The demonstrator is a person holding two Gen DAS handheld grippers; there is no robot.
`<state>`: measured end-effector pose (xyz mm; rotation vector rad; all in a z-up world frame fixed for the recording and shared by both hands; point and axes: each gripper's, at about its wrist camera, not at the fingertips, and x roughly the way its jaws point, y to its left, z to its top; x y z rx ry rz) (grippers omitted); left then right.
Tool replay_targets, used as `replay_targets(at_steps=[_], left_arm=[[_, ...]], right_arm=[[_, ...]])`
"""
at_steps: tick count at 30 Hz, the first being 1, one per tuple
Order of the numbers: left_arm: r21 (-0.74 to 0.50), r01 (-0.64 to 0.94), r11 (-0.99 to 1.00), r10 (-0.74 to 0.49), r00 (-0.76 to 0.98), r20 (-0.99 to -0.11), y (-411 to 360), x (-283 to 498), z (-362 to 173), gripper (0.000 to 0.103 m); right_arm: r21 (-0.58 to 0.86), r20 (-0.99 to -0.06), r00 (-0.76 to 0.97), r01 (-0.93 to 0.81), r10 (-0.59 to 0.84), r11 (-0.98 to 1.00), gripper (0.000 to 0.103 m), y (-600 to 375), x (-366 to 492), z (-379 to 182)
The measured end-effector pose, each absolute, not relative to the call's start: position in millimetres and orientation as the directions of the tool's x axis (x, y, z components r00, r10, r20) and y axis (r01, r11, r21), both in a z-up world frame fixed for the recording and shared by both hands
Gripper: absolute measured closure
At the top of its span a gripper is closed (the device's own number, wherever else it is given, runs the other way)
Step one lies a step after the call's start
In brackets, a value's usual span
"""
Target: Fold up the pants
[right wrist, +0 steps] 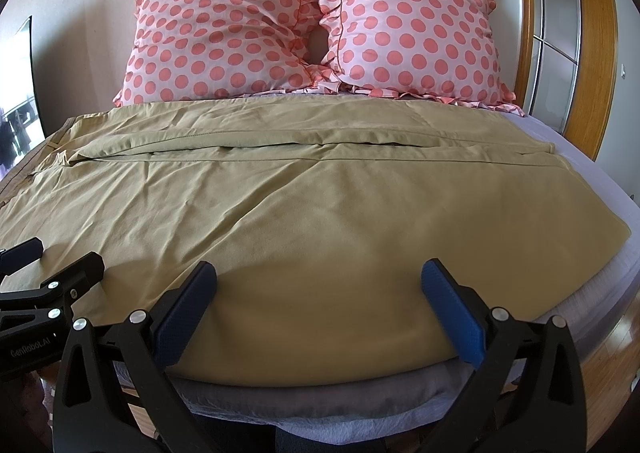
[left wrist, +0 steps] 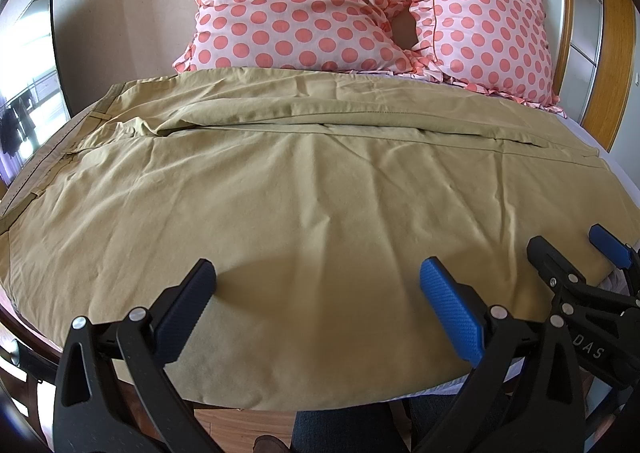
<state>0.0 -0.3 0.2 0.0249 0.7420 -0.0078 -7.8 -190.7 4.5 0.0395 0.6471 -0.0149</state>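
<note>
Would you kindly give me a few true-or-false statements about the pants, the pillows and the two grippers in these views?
1. The khaki pants lie spread flat on the bed. True.
2. The left gripper is clamped on the pants. False: its jaws stand open, holding nothing.
3. Two polka-dot pillows sit beyond the pants. True.
4. The right gripper is shut. False: it is open above the near edge of the pants.
5. The waistband lies toward the left. True.

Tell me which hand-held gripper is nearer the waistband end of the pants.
Left. The left hand-held gripper hovers open over the near edge, toward the waistband; the right hand-held gripper sits further toward the leg hems.
</note>
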Motion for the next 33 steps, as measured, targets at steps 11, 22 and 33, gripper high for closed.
replay_targets(at_steps=[11, 22, 33], left_arm=[[0.043, -0.024, 0.999, 0.046, 0.747, -0.663, 13, -1, 11, 0.002], [-0.041, -0.007, 0.999, -0.019, 0.798, -0.603, 26, 16, 33, 0.002], [-0.096, 0.043, 0.994, -0.092, 0.799, -0.594, 38, 38, 26, 0.002]], right_arm=[[0.132, -0.589, 0.808, 0.088, 0.007, 0.987, 0.001, -257, 26, 47], [0.251, -0.853, 0.510, 0.585, -0.109, 0.771, 0.036, -429, 270, 54], [-0.005, -0.860, 0.346, 0.729, -0.375, 0.684, 0.041, -440, 351, 8]])
